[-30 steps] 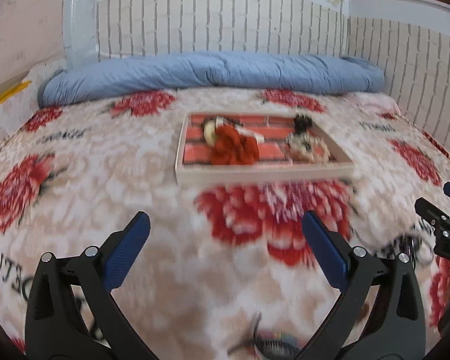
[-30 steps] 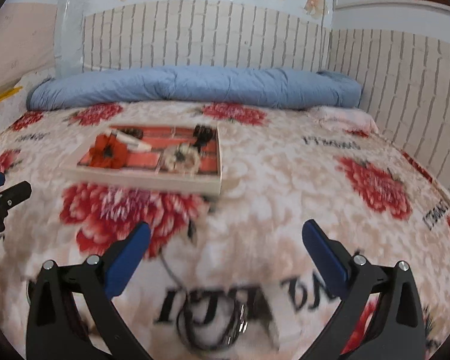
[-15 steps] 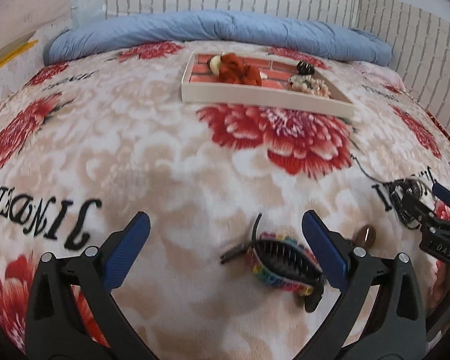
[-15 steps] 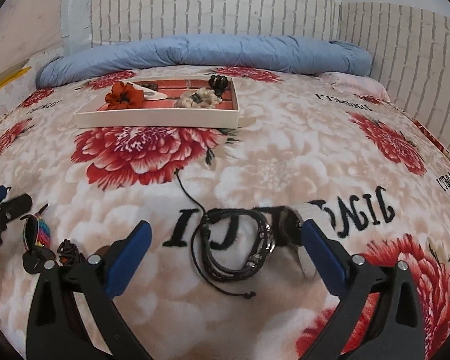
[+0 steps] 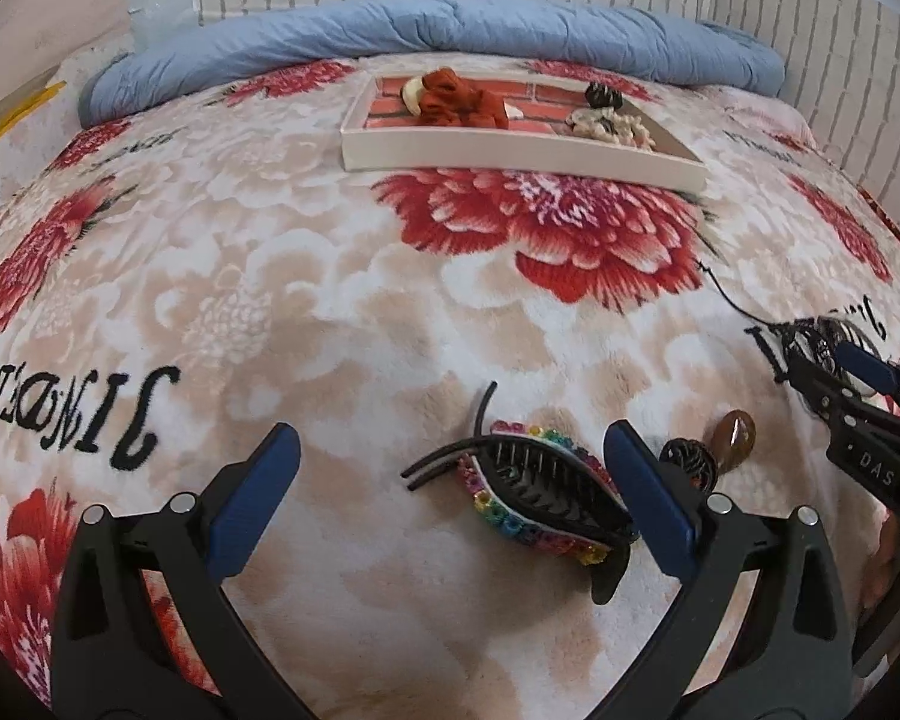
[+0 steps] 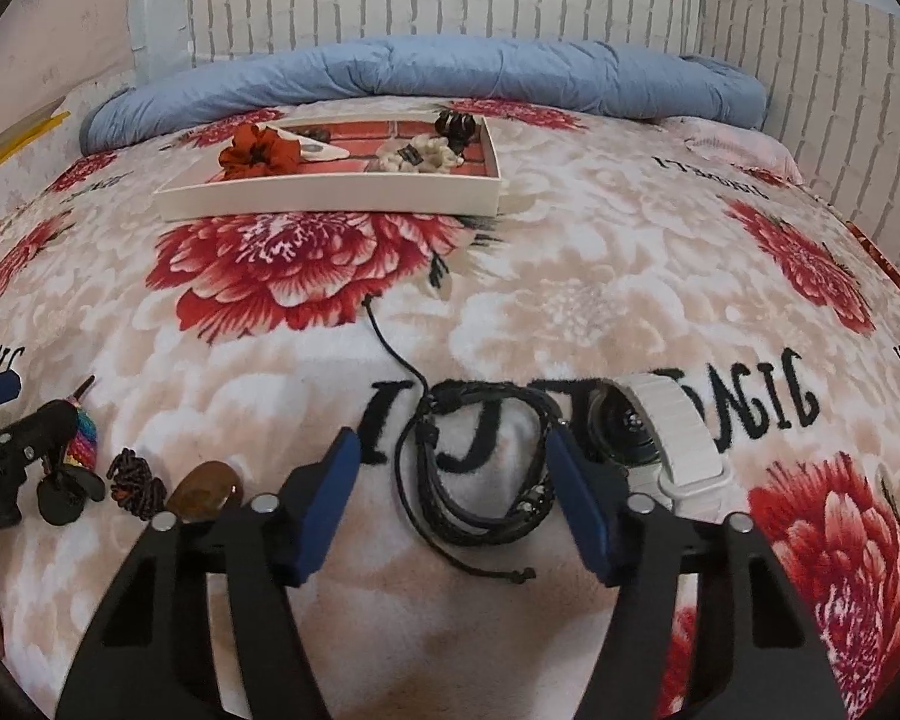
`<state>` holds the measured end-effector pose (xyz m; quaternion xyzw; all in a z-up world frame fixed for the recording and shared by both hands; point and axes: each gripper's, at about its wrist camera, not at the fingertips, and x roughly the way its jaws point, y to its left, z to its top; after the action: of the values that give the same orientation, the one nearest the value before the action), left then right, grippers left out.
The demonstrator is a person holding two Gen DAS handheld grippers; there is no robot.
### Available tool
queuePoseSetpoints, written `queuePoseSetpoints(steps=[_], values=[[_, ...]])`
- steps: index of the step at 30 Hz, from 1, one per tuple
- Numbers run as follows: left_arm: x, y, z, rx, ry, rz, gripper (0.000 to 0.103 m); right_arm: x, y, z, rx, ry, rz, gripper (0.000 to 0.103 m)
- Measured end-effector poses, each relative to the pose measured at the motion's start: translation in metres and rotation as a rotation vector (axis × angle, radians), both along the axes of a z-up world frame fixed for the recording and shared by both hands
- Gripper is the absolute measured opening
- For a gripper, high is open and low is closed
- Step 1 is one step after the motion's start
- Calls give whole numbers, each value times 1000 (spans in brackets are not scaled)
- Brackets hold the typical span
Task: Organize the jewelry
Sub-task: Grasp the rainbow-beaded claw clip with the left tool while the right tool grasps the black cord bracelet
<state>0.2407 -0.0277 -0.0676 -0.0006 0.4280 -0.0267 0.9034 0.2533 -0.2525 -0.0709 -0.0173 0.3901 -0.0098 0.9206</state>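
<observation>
My left gripper (image 5: 450, 480) is open and empty, low over the blanket, with a black hair clip with rainbow beads (image 5: 540, 495) between its fingers, close to the right one. My right gripper (image 6: 450, 492) is open, its jaws either side of a black braided cord bracelet (image 6: 480, 468). A white-strap watch (image 6: 672, 438) lies just right of it. A white tray (image 5: 510, 159), also in the right wrist view (image 6: 330, 198), holds a red fabric flower (image 5: 462, 102), a cream beaded piece (image 5: 612, 126) and a black clip (image 5: 603, 97).
A brown oval stone (image 5: 735, 432) and a small dark woven piece (image 5: 687, 462) lie right of the hair clip. A rolled blue duvet (image 5: 450, 36) lies along the brick-pattern wall behind the tray. The flowered blanket (image 5: 270, 300) covers the bed.
Both grippers have come down and back toward the near edge of the bed. The hair clip came between the left fingers. The right jaws have narrowed around the bracelet.
</observation>
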Motion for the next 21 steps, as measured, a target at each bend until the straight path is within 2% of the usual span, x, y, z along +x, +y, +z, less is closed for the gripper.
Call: queuePoseSetpoints(steps=[2,9,15,21], values=[[1,0,-2,-8,9,0,98,4,0,-5,3,27,1,52],[9,3,-10,-69,66,4,98,11,2,-12,-1,69,10,47],[20,-6,-16,-50,116,-2,98,13,1,-13,13,79,15,41],[18,-5,-18,-51,117,-10,96,14,-2,-13,40,78,21,34]])
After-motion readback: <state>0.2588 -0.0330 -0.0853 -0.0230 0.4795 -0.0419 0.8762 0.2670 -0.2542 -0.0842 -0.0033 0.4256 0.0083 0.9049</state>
